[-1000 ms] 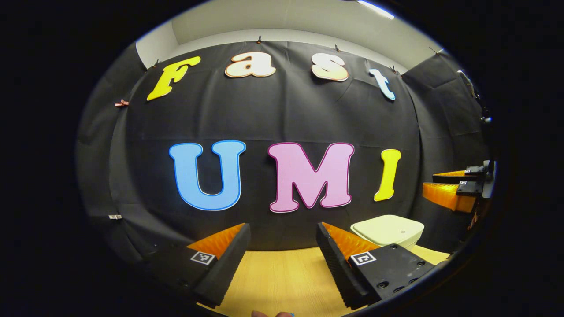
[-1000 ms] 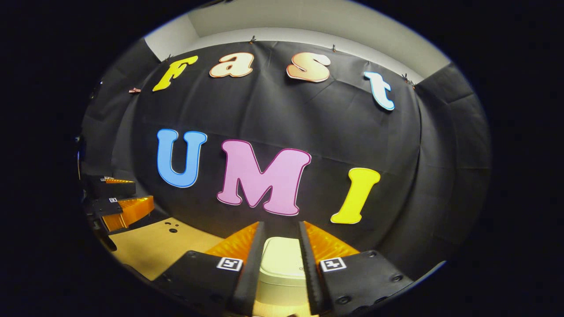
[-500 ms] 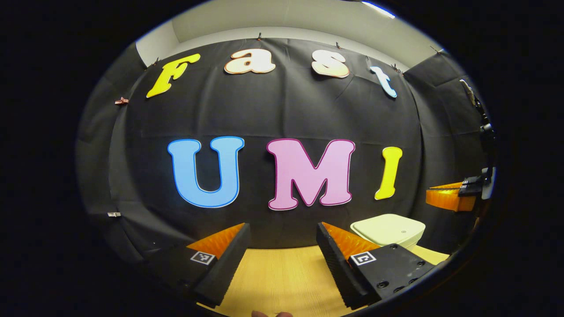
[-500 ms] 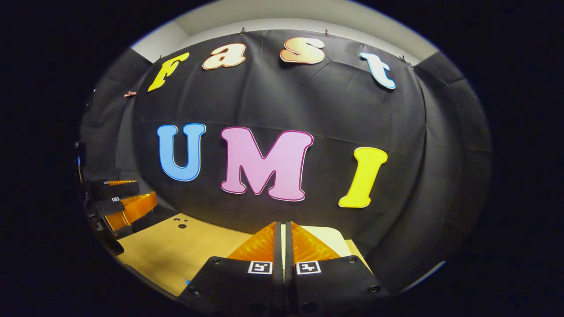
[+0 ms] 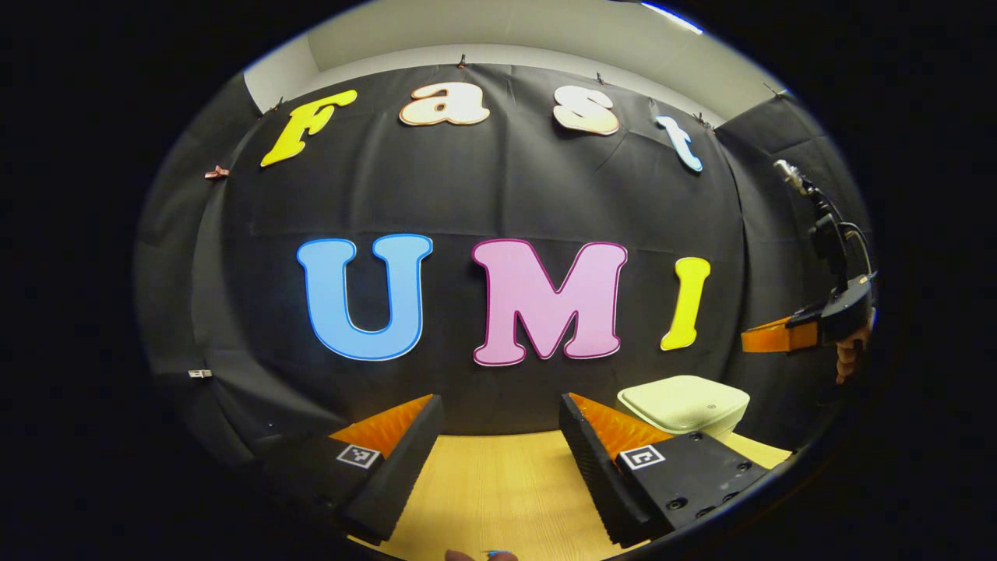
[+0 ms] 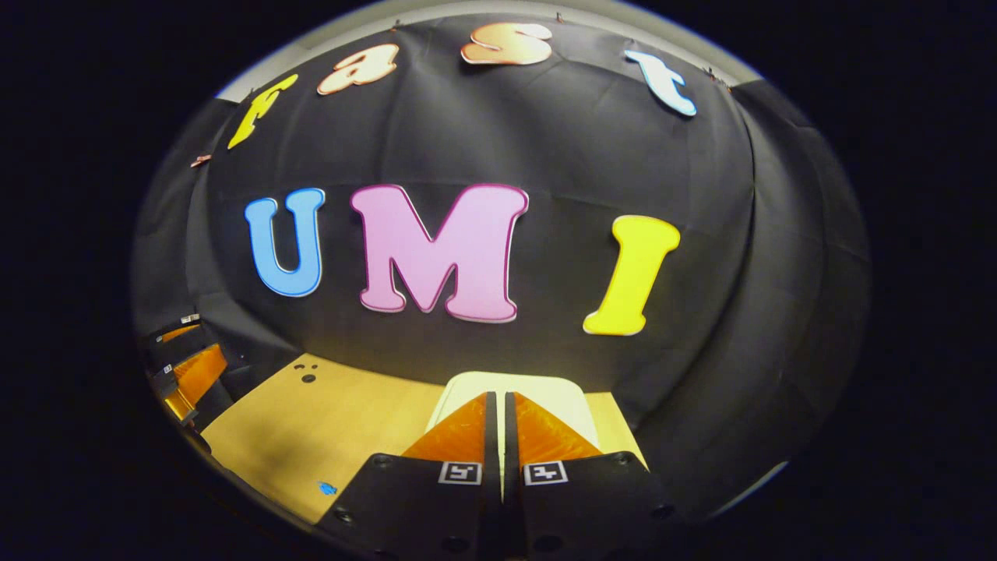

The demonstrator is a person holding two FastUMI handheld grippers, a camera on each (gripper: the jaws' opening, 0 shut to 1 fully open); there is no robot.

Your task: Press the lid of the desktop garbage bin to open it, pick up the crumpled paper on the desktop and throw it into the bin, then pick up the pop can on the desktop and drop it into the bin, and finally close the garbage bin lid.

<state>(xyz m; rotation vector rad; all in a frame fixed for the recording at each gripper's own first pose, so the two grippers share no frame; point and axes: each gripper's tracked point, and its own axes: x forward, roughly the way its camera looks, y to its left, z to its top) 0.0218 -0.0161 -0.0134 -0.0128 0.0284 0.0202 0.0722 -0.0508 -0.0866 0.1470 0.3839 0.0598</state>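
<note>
A cream garbage bin (image 5: 685,403) with its lid down stands on the wooden desktop (image 5: 498,491) at the right in the left gripper view. My left gripper (image 5: 498,425) hangs open over the desktop with nothing between its fingers. At the far right edge of that view the right gripper (image 5: 767,340) hovers above and beside the bin, held by a hand. In the right gripper view my right gripper (image 6: 499,401) is shut with nothing in it, its tips above the lid of the bin (image 6: 514,388). The left gripper (image 6: 187,366) shows far off at the left edge there.
The black cloth wall closes the desk at the back and right, just behind the bin. A few dark holes (image 6: 305,372) and a small blue mark (image 6: 328,488) lie on the desktop (image 6: 327,428) left of the bin.
My right gripper went from open to shut, then moved forward and tipped down over the bin's lid. The left gripper stayed almost still.
</note>
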